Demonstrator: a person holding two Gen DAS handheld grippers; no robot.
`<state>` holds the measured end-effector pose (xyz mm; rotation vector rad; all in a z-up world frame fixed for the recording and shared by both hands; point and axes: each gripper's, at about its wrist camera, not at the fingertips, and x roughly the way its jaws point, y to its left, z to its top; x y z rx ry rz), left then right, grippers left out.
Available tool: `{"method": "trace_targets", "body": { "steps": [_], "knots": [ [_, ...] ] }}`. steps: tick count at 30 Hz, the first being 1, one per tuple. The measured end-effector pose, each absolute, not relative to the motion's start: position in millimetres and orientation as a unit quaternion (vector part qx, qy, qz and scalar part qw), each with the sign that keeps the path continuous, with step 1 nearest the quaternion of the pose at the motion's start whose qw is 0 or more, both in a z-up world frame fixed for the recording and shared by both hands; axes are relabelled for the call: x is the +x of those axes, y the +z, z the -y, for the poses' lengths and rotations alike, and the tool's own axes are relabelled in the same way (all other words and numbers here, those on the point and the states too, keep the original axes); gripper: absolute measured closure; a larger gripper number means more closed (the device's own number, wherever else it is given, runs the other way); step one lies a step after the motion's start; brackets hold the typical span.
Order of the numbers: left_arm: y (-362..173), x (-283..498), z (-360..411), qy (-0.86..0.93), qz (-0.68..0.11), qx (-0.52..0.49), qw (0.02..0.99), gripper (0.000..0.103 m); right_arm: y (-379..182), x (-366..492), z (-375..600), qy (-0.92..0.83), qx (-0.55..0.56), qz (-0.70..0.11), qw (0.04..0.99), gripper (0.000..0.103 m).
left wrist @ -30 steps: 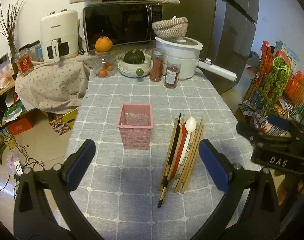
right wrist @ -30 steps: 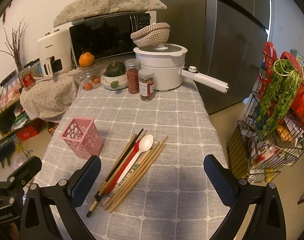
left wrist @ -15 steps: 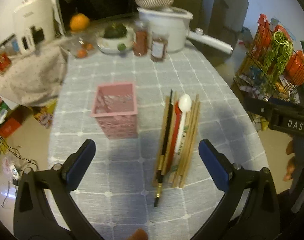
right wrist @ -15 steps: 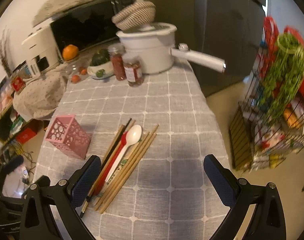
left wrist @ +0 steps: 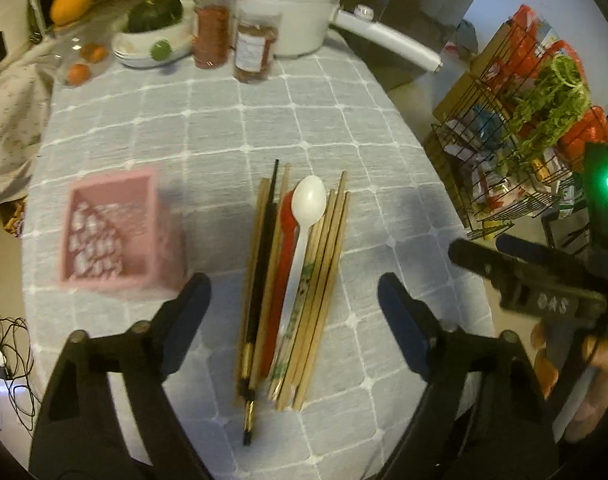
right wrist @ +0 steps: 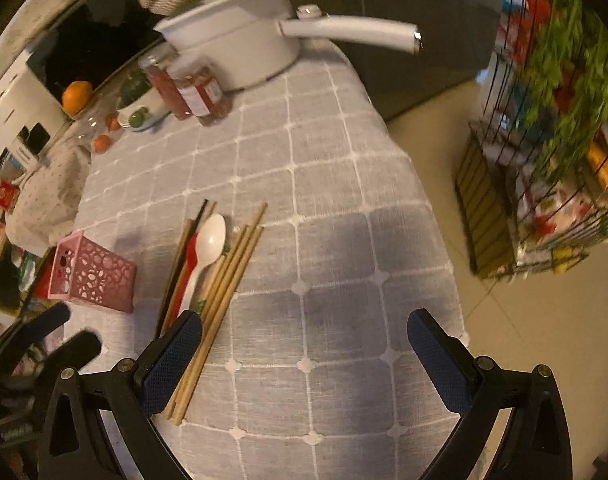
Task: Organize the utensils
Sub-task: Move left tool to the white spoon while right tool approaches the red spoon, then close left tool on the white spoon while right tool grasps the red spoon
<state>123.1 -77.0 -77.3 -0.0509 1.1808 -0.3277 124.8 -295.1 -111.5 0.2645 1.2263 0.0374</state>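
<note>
A bundle of utensils lies on the grey checked tablecloth (left wrist: 224, 128): a white spoon (left wrist: 304, 220), a red spoon (left wrist: 282, 264), a black chopstick (left wrist: 262, 264) and several wooden chopsticks (left wrist: 324, 264). A pink perforated holder (left wrist: 112, 232) stands to their left. My left gripper (left wrist: 294, 304) is open and empty, its jaws straddling the bundle from above. My right gripper (right wrist: 304, 344) is open and empty, right of the bundle; its left fingertip (right wrist: 176, 344) overlaps the wooden chopsticks (right wrist: 224, 280). The white spoon (right wrist: 206, 252) and the holder (right wrist: 92, 276) show there too.
At the table's far end stand a white pot with a long handle (left wrist: 288, 0), two spice jars (left wrist: 256, 52), a bowl with a green squash (left wrist: 152, 40) and oranges. A wire rack with greens (left wrist: 536, 128) stands right of the table. The right gripper shows in the left wrist view (left wrist: 544, 280).
Both grippers have moved forward and lowered toward the table. The left one now hovers over the utensil bundle; the right one has come close beside it. Both stay open.
</note>
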Motion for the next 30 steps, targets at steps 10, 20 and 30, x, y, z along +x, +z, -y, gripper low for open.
{"method": "trace_targets", "body": {
  "steps": [10, 20, 30],
  "knots": [
    [-127, 177, 112, -0.167, -0.599, -0.015, 0.783, 0.056, -137, 142, 316, -0.001, 0.140, -0.604, 0.785, 0.000],
    [-145, 203, 131, -0.161, -0.597, 0.023, 0.786, 0.060, -142, 149, 334, -0.022, 0.142, -0.603, 0.785, 0.000],
    [-153, 217, 149, -0.171, -0.596, 0.060, 0.782, 0.060, -145, 150, 337, -0.031, 0.139, -0.604, 0.784, 0.000]
  ]
}}
